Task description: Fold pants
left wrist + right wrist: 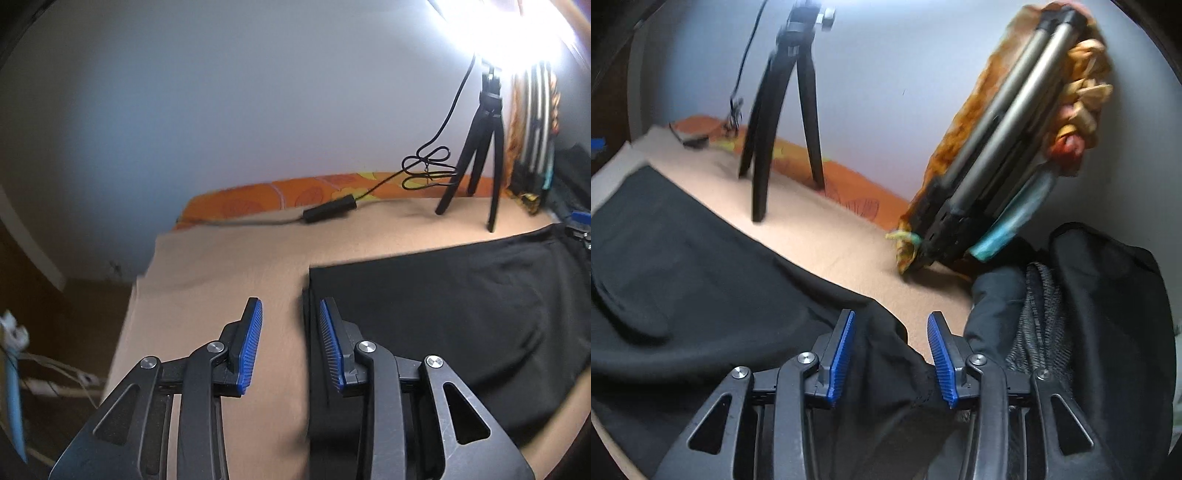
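The black pants lie flat on a tan cloth-covered table. My left gripper is open, low over the pants' left edge, with that edge running between its blue pads. In the right wrist view the pants stretch to the left. My right gripper is open, and the pants' right end is bunched between its blue pads, apart from both.
A black tripod with a cable stands at the table's back; it also shows in the right wrist view. A folded rack wrapped in patterned cloth leans on the wall. Dark and grey clothes are piled at the right.
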`<state>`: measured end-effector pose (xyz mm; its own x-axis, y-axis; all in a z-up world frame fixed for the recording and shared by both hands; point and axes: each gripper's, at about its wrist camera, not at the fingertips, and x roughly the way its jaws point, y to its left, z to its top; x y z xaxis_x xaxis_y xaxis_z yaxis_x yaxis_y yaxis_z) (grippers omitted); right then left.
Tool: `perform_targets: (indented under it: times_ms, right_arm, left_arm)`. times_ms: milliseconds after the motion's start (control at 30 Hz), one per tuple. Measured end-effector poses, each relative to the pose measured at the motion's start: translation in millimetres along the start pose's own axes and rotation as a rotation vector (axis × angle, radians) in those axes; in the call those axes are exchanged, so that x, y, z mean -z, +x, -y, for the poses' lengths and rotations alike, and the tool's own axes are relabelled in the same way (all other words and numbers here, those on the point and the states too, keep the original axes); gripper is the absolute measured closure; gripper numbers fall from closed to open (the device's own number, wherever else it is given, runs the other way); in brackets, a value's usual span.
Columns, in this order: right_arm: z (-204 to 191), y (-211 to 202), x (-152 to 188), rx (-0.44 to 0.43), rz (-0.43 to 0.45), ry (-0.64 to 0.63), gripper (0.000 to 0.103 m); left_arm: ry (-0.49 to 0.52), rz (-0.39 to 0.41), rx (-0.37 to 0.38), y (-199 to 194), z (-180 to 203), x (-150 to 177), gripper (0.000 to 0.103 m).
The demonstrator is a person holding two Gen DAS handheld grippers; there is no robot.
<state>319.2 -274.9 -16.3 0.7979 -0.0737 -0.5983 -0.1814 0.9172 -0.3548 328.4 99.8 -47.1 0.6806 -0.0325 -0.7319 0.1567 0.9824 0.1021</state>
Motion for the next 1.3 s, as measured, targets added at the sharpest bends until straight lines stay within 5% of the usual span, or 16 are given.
perform_targets:
  times_ms: [233,433,900,1067,1167,1300]
  right_arm:
    - [-60.1,-82.1,8.3,-0.266,0.098,-0.048,0.048]
    - [-145.9,-112.7,25.8,-0.448,0.086,-0.177,0.046]
    - [-212.3,-79.0,40.7,-0.425,-0.024,-0.285,0.049]
    - [-212.7,-73.6,41.2,-0.417,-0.035,-0.283,0.078]
    - [-211.9,-76.1,41.8,-0.416,-0.021,-0.283,0.093]
    - [-211.7,-85.4,44.5,-0.409,0.012,-0.293,0.098]
  left_arm:
    - [-0.049,-0.058,0.114,-3.8,-9.6,47.3,0.068]
    - [-0.063,-0.076,0.172,0.6,-0.1,61.4,0.062]
    - [-0.106,-0.107,0.207,9.5,-7.1,78.2,0.062]
    - [-0.132,-0.095,0.224,8.3,-16.2,79.1,0.091]
    - [-0.124,-0.088,0.227,5.0,-16.9,78.8,0.097]
    - [-0.097,-0.071,0.212,-0.9,-14.0,77.9,0.099]
